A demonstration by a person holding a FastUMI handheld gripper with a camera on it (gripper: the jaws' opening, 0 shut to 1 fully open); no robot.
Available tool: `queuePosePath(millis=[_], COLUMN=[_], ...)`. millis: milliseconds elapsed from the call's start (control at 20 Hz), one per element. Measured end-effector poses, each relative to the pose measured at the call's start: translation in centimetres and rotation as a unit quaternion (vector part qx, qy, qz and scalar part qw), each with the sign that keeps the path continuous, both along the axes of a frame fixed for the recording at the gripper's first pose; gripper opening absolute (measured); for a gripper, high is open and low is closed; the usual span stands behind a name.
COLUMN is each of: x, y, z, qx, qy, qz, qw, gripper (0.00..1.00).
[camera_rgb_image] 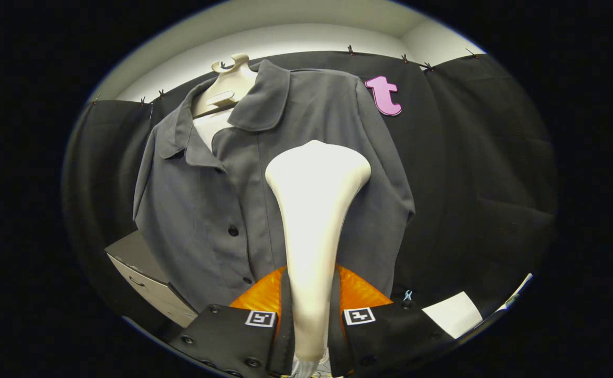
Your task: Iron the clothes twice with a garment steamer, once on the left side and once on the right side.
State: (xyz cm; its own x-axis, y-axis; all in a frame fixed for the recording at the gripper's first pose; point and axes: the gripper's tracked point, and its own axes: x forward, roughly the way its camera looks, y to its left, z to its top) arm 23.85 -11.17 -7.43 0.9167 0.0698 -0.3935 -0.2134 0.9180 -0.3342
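Note:
A grey button-up shirt (201, 210) hangs on a cream mannequin torso (229, 84) against the black cloth wall. My gripper (310, 320) is shut on the handle of a cream garment steamer (314, 210), both fingers pressing its narrow stem. The steamer rises upright from between the fingers, and its wide head lies over the shirt's right chest panel, right of the button line. Whether the head touches the fabric cannot be told. The shirt's collar is open, with a white layer under it.
A grey cabinet with drawers (146, 278) stands low on the left, beside the shirt's hem. A white sheet (453, 312) lies low on the right. An orange surface (356, 291) shows just behind the fingers.

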Motion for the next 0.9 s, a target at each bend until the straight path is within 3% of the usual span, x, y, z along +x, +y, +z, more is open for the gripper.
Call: queuePosePath(millis=[900], x=[-2.4], y=[-4.9], z=[-6.3], qx=[-0.001], qy=[0.051], qz=[-0.016], qw=[0.999], gripper=[0.34])
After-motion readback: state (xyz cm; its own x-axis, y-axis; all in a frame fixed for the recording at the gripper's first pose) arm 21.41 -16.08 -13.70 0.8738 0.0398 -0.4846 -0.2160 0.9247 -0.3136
